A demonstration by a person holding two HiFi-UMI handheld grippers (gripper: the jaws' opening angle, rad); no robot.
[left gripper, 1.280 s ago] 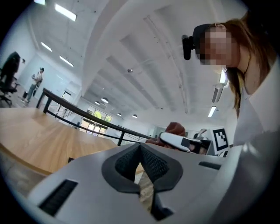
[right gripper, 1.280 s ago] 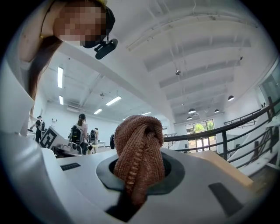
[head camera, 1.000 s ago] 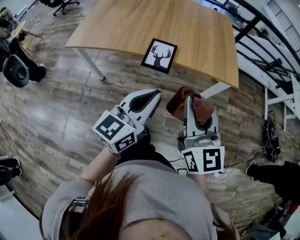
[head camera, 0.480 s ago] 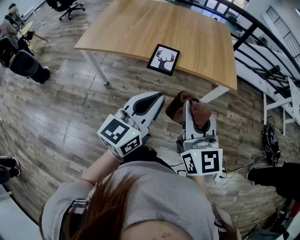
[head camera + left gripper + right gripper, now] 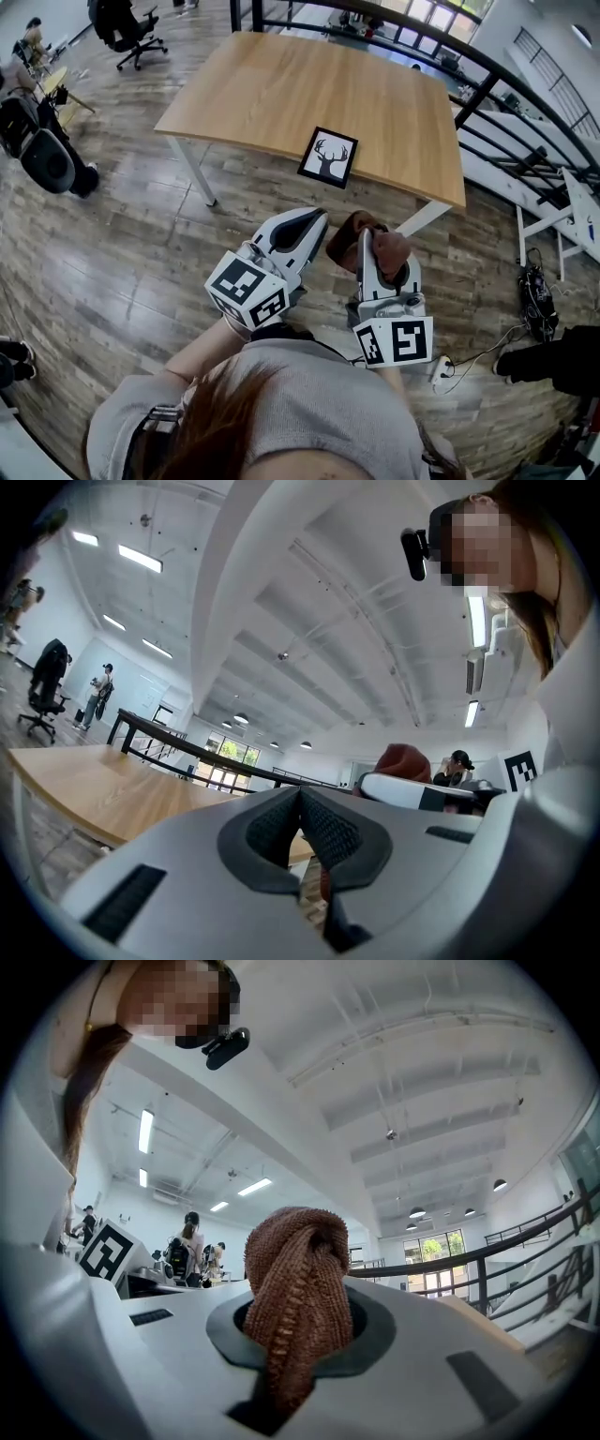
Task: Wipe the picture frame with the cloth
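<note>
Cloth (image 5: 298,1269), reddish-brown and knitted, is clamped in the right tool (image 5: 364,238) and bunches up above its tips. The left tool (image 5: 300,803) sits just beside it, jaws pressed together with nothing between them. Each carries a marker cube (image 5: 248,287) printed with black-and-white square codes. Both hang over the plank floor (image 5: 112,253), short of the wooden bench (image 5: 272,84). The picture frame (image 5: 329,157), black-edged with a black stag-head silhouette on white, lies flat near the bench's front edge, well apart from both tools.
</note>
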